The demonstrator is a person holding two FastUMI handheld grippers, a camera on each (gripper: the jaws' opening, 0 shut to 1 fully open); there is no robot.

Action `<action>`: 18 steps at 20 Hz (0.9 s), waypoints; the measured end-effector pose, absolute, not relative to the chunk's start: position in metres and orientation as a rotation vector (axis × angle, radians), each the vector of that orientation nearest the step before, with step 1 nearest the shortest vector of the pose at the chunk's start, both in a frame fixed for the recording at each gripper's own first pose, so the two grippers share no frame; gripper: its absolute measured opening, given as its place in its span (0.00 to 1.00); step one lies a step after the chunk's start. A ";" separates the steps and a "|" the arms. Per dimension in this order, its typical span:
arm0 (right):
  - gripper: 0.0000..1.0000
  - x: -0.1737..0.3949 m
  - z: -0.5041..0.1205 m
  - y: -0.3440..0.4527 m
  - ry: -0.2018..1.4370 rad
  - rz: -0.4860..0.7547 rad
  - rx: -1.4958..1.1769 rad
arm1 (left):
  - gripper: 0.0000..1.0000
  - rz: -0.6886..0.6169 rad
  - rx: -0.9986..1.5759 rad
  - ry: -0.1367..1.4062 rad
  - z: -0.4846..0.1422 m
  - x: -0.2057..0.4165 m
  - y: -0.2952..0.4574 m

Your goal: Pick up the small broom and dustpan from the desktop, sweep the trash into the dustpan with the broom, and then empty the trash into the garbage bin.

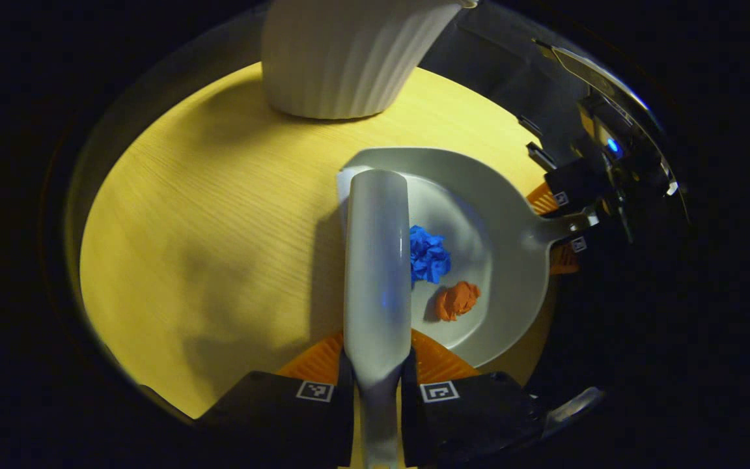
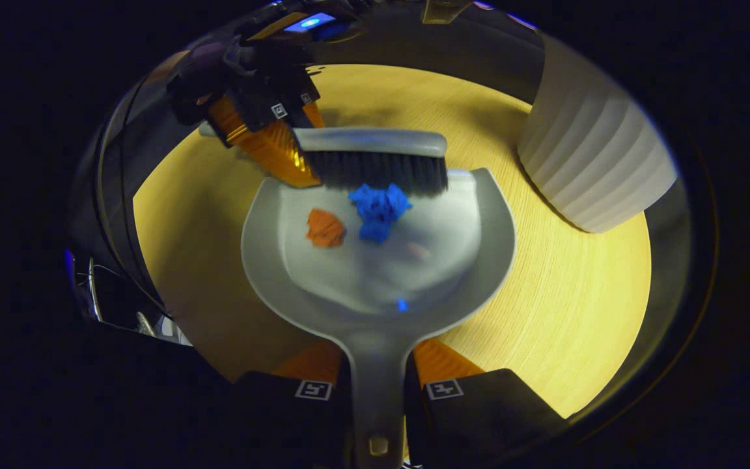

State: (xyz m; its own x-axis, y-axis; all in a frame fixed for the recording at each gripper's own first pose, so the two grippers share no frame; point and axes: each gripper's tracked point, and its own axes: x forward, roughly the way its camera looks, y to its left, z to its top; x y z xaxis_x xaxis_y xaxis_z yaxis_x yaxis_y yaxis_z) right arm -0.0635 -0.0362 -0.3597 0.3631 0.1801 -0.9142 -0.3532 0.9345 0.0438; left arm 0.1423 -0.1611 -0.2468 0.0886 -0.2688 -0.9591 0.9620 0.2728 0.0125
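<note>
**Sweep done, dump pending: holdings on the tabletop**

1. Tabletop (image 2: 577, 312): yellow wood, round. I see open surface toward 9 o'clock in the left gripper view.
2. Garbage bin (image 2: 593, 169): white, ribbed, at 2 o'clock from my right gripper, near the pan's rim but apart from it.
3. Dustpan (image 2: 375, 273): flat on the tabletop, handle running to 6 o'clock into my right gripper (image 2: 378, 391), closed on that handle.
4. Broom (image 1: 376, 260): long axis at 12 o'clock from my left gripper (image 1: 378, 391), clamped on its handle; bristles at the pan's mouth.
5. Blue wad (image 2: 378, 210) and orange wad (image 2: 325, 228): both inside the pan.

I judge the right gripper carries next, toward 2 o'clock.
</note>
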 end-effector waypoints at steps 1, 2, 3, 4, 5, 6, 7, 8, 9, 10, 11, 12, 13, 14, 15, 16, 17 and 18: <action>0.33 -0.064 -0.359 -0.036 1.136 0.345 -0.175 | 0.34 -1.092 0.822 1.071 -0.248 0.132 -0.167; 0.37 -0.062 -0.361 -0.037 1.126 0.342 -0.172 | 0.34 -1.075 0.805 1.060 -0.251 0.123 -0.172; 0.37 -0.063 -0.362 -0.037 1.122 0.341 -0.173 | 0.32 -1.051 0.774 1.044 -0.248 0.119 -0.172; 0.37 -0.064 -0.362 -0.038 1.118 0.338 -0.173 | 0.34 -1.015 0.725 1.031 -0.245 0.116 -0.172; 0.37 -0.065 -0.362 -0.038 1.118 0.335 -0.173 | 0.34 -0.977 0.659 1.030 -0.240 0.111 -0.171; 0.37 -0.065 -0.363 -0.040 1.117 0.331 -0.174 | 0.34 -0.946 0.592 1.021 -0.235 0.102 -0.169; 0.37 -0.064 -0.363 -0.043 1.115 0.325 -0.173 | 0.34 -0.917 0.527 0.998 -0.231 0.101 -0.165; 0.41 -0.064 -0.362 -0.044 1.113 0.321 -0.168 | 0.34 -0.887 0.467 0.972 -0.225 0.098 -0.161; 0.37 -0.064 -0.359 -0.045 1.112 0.316 -0.161 | 0.34 -0.857 0.412 0.949 -0.223 0.094 -0.153; 0.37 -0.063 -0.358 -0.047 1.115 0.313 -0.155 | 0.31 -0.825 0.363 0.927 -0.221 0.091 -0.147; 0.37 -0.063 -0.357 -0.051 1.119 0.308 -0.151 | 0.31 -0.793 0.321 0.906 -0.217 0.089 -0.139; 0.37 -0.061 -0.361 -0.054 1.121 0.303 -0.147 | 0.32 -0.760 0.284 0.881 -0.215 0.087 -0.130; 0.37 -0.059 -0.361 -0.055 1.122 0.297 -0.141 | 0.33 -0.728 0.253 0.850 -0.211 0.086 -0.122; 0.41 -0.056 -0.360 -0.058 1.123 0.288 -0.133 | 0.34 -0.697 0.223 0.823 -0.210 0.084 -0.112; 0.37 -0.053 -0.359 -0.064 1.123 0.279 -0.125 | 0.33 -0.666 0.194 0.798 -0.210 0.082 -0.102; 0.37 -0.049 -0.357 -0.070 1.122 0.266 -0.117 | 0.34 -0.636 0.164 0.778 -0.211 0.080 -0.090; 0.37 -0.044 -0.354 -0.077 1.118 0.251 -0.108 | 0.31 -0.607 0.136 0.756 -0.213 0.079 -0.079; 0.41 -0.044 -0.351 -0.085 1.113 0.236 -0.100 | 0.33 -0.580 0.112 0.739 -0.218 0.078 -0.067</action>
State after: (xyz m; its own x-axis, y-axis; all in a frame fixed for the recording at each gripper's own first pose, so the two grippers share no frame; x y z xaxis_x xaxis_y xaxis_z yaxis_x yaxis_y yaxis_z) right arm -0.0436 -0.0846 -0.3506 0.4200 0.1382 -0.8969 -0.2379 0.9705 0.0382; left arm 0.0779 -0.0671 -0.2180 0.5903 -0.4591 -0.6639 0.5359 0.8380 -0.1029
